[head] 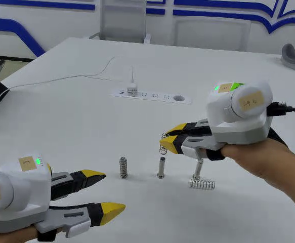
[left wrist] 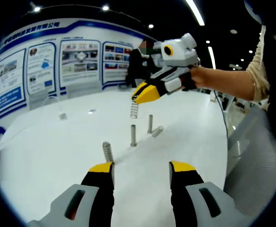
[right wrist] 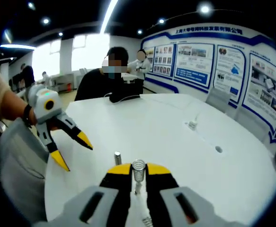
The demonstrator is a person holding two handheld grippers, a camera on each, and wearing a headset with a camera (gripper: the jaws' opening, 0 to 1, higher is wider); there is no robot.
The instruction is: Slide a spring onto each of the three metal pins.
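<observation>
Head view: one of three is done. The left pin (head: 123,175) carries a fitted spring (head: 123,165); the middle pin (head: 161,167) and right pin (head: 198,170) stand bare, with a loose spring (head: 202,184) lying near the latter. The right gripper (head: 163,140) is clamped on a held spring (head: 163,149) just above the middle pin. The left gripper (head: 115,191) gapes apart, holding nothing, at the near left.

Bright, even light comes from ceiling strip lights (left wrist: 194,12) and round spots (right wrist: 205,8), which flare white. On the white table (head: 61,126) the metal pins (head: 161,167) cast faint, soft shadows. Both gripper views bend strongly at their edges.
</observation>
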